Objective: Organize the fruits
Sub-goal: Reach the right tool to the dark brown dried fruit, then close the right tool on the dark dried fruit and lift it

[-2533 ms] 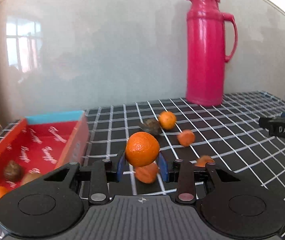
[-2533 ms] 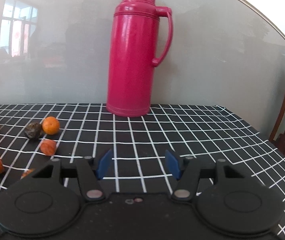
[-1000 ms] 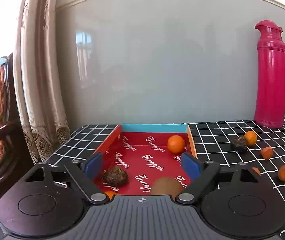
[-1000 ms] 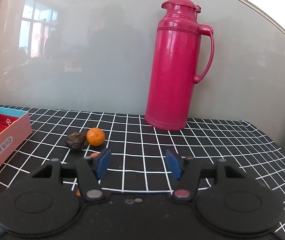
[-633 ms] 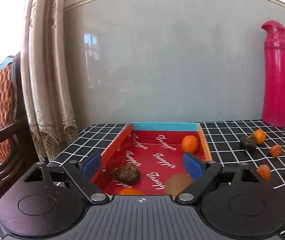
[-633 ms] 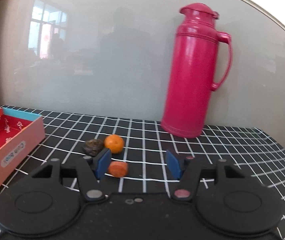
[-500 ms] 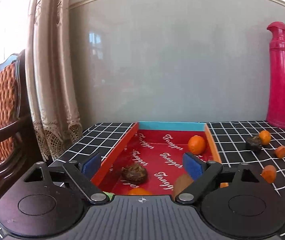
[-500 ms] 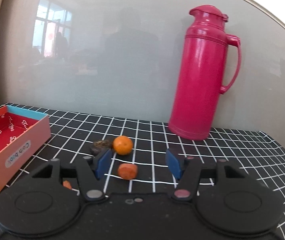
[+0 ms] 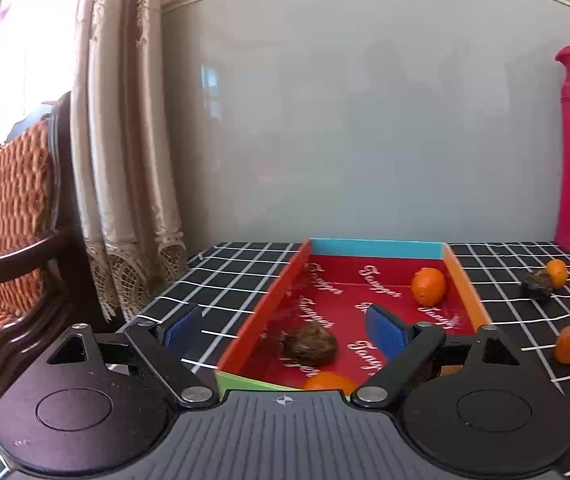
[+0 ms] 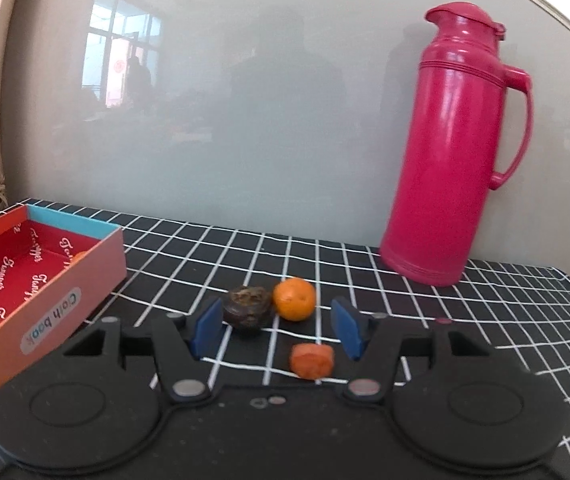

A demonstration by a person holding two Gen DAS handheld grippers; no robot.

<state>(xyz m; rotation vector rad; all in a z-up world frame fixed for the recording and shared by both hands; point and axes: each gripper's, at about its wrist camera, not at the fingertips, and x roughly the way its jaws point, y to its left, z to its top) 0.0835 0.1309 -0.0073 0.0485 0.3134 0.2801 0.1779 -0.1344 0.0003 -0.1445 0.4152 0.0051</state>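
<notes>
Right hand-held gripper [image 10: 277,330], jaws apart and holding nothing, hovers low over the loose fruit on the desk [image 10: 485,300]: a dark wrinkled fruit [image 10: 248,308] touching a small round mandarin [image 10: 294,298], with a squat orange piece [image 10: 311,360] nearer, between the blue pads. Left hand-held gripper [image 9: 285,332], also spread and holding nothing, sits over the near end of the cardboard box [image 9: 377,247], which already holds a mandarin [image 9: 428,286], a brown rough fruit [image 9: 309,343] and another orange one [image 9: 327,382] at the near wall. Risk, as a judgement: closing on the touching pair would likely catch both or squeeze one out sideways; round, smooth-skinned mandarins roll easily on the flat checked cloth. The soft-looking dark fruit may bruise under a hard pinch. Box walls are thin card, so a knock could shift it. Tall pink glossy flask [image 10: 457,152] stands behind, well apart; curtain [image 9: 125,160] at far left.
</notes>
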